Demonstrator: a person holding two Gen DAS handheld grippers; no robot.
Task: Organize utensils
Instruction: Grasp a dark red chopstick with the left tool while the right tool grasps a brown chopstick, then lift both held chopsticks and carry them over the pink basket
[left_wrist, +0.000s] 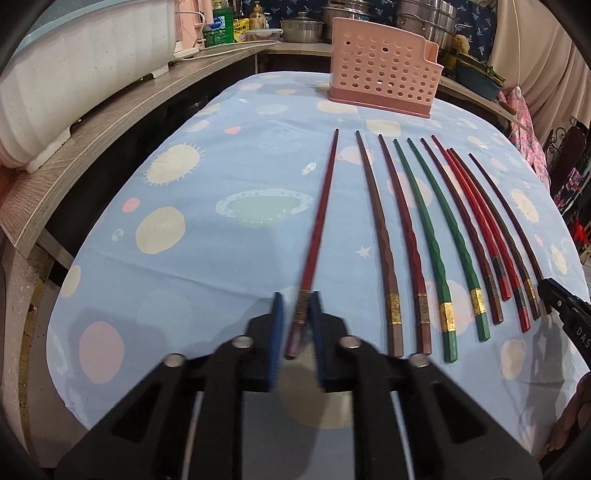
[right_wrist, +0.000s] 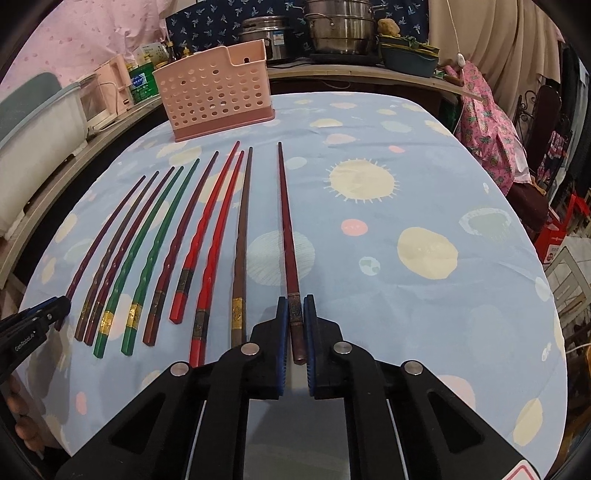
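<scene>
Several chopsticks lie in a row on the blue patterned tablecloth (left_wrist: 207, 258): brown, dark red, green (left_wrist: 424, 229) and bright red ones. My left gripper (left_wrist: 296, 301) has its blue pads around the thick end of the leftmost dark red chopstick (left_wrist: 321, 206), with a gap on the left side. My right gripper (right_wrist: 295, 304) is shut on the rightmost dark red chopstick (right_wrist: 286, 221). A pink perforated utensil holder (left_wrist: 384, 70) stands upright at the far end of the table; it also shows in the right wrist view (right_wrist: 214, 92).
A grey counter (left_wrist: 110, 110) with a white appliance (left_wrist: 74, 74), bottles and steel pots (right_wrist: 340, 29) borders the table on the left and far side. Pink cloth and chairs (right_wrist: 491, 122) stand at the right. The right gripper's tip (left_wrist: 557, 299) shows at the row's right end.
</scene>
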